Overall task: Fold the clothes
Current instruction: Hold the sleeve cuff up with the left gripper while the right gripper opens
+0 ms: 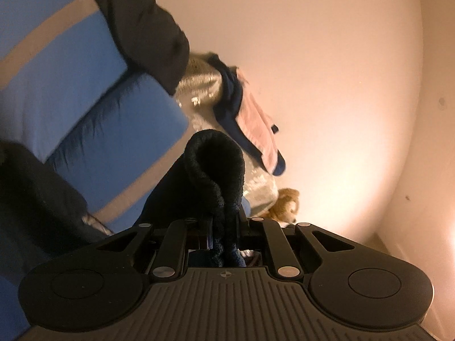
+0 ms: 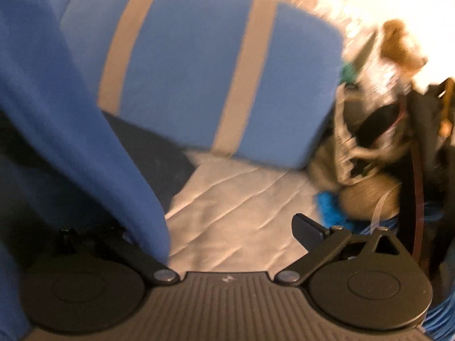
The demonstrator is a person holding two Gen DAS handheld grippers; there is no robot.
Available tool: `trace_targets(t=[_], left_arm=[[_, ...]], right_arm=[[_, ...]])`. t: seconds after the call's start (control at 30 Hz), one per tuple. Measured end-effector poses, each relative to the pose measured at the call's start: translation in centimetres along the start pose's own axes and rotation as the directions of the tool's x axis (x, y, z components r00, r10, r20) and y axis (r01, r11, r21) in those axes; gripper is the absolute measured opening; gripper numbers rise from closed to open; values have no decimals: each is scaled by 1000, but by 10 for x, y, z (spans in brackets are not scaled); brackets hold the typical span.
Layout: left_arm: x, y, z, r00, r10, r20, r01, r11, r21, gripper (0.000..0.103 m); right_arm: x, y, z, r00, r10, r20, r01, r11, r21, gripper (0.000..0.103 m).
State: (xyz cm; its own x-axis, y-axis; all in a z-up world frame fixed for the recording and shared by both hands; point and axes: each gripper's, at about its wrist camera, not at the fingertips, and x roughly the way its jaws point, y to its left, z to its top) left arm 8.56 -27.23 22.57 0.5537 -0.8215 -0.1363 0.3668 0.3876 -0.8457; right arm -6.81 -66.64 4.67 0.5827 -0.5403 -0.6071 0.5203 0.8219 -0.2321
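- Left wrist view: the left gripper (image 1: 224,227) is clamped tight on a bunched fold of dark fleecy cloth (image 1: 210,170), which stands up from the jaws and hides the fingertips. Behind it hangs the blue garment with grey stripes (image 1: 85,93), lifted off the quilted bed cover (image 1: 258,187). A pink and navy piece (image 1: 250,119) lies farther along the cover, and a plush toy (image 1: 287,201) sits near the wall.
- Right wrist view: the right gripper (image 2: 227,233) stands wide open, holding nothing; blue fabric (image 2: 85,142) drapes over its left finger, while the right fingertip (image 2: 307,228) is bare. The striped garment is blurred, above the pale cover's middle.
- Judgement: the step looks like raising the garment to arrange a fold. Next, the free right tongs likely need a hem or corner so the cloth can spread flat.
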Motion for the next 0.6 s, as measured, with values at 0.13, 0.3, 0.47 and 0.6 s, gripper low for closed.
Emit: trace_targets(t=[0.13, 0.3, 0.47, 0.6], left_arm=[[-6, -1, 14, 999, 33, 31, -34, 999, 12, 13], [-21, 3, 31, 996, 68, 62, -69, 997, 16, 13], [-31, 16, 39, 991, 104, 86, -105, 995, -1, 13], [-36, 23, 42, 985, 149, 92, -151, 989, 13, 13]], right_arm=[[10, 8, -1, 991, 118, -65, -113, 991, 72, 103], [16, 1, 3, 980, 140, -138, -130, 988, 80, 103], [1, -17, 18, 983, 154, -98, -150, 988, 46, 103], [-1, -35, 24, 966, 239, -101, -230, 969, 90, 103]])
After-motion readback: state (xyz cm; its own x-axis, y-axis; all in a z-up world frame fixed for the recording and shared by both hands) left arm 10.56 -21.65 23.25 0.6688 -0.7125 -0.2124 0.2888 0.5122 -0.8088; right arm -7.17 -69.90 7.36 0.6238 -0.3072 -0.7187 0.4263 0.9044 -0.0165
